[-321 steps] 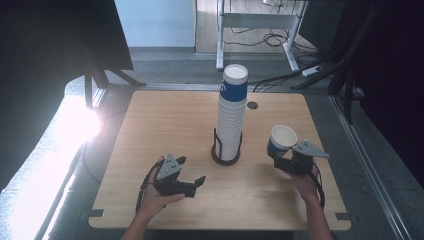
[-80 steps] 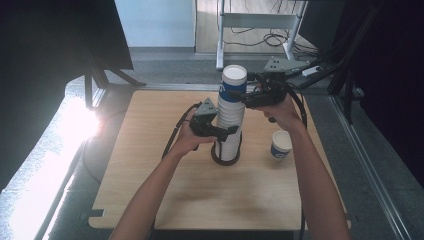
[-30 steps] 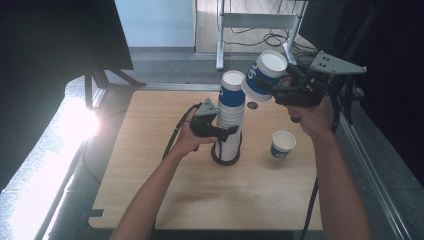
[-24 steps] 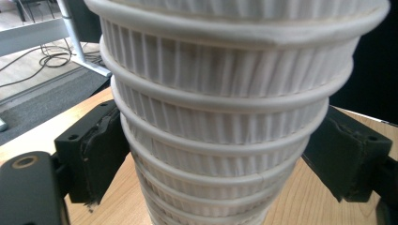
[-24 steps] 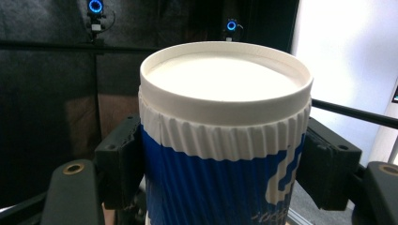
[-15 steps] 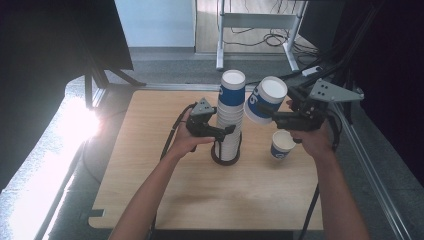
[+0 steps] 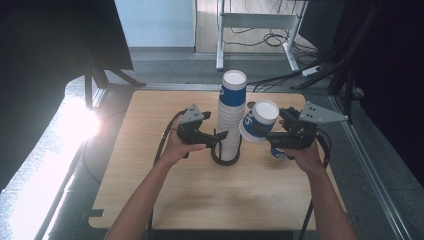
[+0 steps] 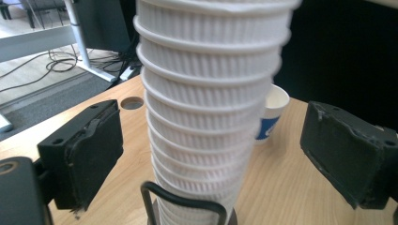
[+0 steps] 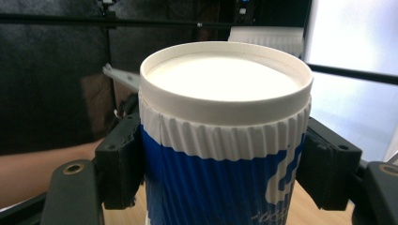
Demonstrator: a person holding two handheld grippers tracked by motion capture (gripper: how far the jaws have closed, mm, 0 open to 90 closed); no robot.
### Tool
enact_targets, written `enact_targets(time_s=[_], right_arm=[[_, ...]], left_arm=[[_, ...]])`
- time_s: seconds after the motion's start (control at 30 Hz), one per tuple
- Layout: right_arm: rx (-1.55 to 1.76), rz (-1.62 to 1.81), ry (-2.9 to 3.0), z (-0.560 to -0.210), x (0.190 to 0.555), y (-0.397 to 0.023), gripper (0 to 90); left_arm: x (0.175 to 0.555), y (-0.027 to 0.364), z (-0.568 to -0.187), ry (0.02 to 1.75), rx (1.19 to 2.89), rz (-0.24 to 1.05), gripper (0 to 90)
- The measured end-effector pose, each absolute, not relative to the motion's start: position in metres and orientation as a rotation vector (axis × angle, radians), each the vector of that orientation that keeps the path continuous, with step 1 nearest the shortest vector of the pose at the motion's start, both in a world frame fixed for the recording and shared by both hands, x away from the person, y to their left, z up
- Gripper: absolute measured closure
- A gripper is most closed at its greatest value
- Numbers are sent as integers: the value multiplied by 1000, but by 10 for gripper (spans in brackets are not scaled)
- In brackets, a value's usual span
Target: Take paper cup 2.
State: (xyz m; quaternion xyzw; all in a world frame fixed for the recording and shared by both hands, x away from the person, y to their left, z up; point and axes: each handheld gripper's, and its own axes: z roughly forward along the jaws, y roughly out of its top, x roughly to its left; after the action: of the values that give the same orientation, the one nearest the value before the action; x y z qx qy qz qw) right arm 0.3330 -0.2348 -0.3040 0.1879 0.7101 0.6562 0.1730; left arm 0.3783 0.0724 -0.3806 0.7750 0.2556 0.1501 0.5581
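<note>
A tall stack of white ribbed paper cups [image 7: 230, 120], topped by a blue one, stands in a black wire holder [image 7: 225, 156] at mid-table. My left gripper [image 7: 218, 136] sits at the stack's left side. In the left gripper view both pads [image 8: 89, 150] stand off the stack [image 8: 211, 117]; its jaws have just opened wide, then come in a touch. My right gripper [image 7: 264, 134] is shut on a blue-and-white cup [image 7: 257, 120], tilted, right of the stack. In the right gripper view that cup [image 9: 225, 140] sits clamped between both jaws.
Another blue-and-white cup [image 8: 272, 112] stands upright on the wooden table [image 7: 210, 200], half hidden behind my right hand [image 7: 278, 151]. A round hole [image 8: 132, 102] lies in the tabletop beyond the stack. Desk legs and cables cross the floor past the far edge; glare brightens the left.
The right hand has come down with its cup from level with the stack's top to mid-height beside it. The left gripper's jaws have spread off the stack.
</note>
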Motion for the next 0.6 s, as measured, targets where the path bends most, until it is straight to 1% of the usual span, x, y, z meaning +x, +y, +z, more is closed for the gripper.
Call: enact_targets(time_s=[0.27,0.37,0.6], right_arm=[[558,1864,2050,-334,327,-232,258],[567,1862,2058,-347,322,-231,258],[578,1856,2070,-372,312,-228,257]], left_arm=[[358,80,-385,555,1827,345,69],[348,83,-389,542,1839,367,71],[323,91,-402,536,1839,373,76]])
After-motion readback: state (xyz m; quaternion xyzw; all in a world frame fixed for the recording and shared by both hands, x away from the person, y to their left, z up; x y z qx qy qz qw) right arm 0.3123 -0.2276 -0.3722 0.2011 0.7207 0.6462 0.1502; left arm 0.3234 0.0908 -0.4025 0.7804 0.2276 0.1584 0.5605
